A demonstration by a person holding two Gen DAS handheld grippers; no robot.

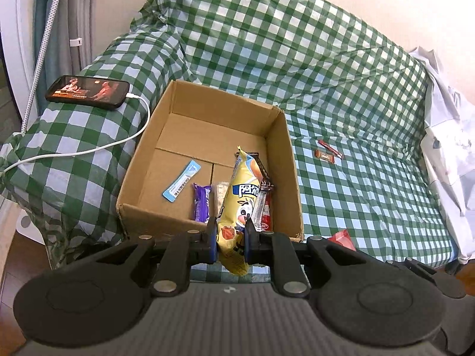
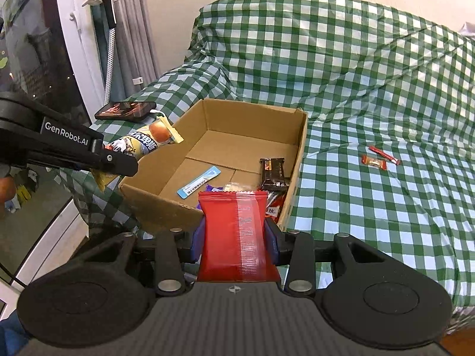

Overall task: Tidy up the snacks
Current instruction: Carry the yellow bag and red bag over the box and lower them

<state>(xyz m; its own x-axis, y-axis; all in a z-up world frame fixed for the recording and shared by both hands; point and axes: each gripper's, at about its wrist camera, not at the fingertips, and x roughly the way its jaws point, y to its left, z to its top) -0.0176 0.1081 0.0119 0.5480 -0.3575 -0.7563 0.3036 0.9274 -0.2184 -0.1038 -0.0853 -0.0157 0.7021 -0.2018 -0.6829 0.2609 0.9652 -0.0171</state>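
An open cardboard box (image 1: 279, 136) (image 2: 299, 148) sits on a green checked cloth. Inside lie a light blue stick pack (image 1: 181, 184) (image 2: 199, 185), a purple bar (image 1: 202, 201), a dark brown bar (image 2: 273, 172) and red packets (image 1: 266, 212). My left gripper (image 1: 230, 234) is shut on a long yellow snack packet (image 1: 240, 204) (image 2: 142, 144), held at the box's near edge. In the right wrist view, my right gripper (image 2: 234, 237) is shut on a red snack packet (image 2: 234, 234) just before the box's near wall. Two small red-brown snacks (image 1: 328, 152) (image 2: 378, 158) lie on the cloth right of the box.
A phone (image 1: 87, 90) (image 2: 126, 110) with a lit screen and a white cable (image 1: 89, 148) rests on the cloth left of the box. White plastic bags (image 1: 445, 136) lie at the far right. Curtains and a window frame (image 2: 68, 44) stand at the left.
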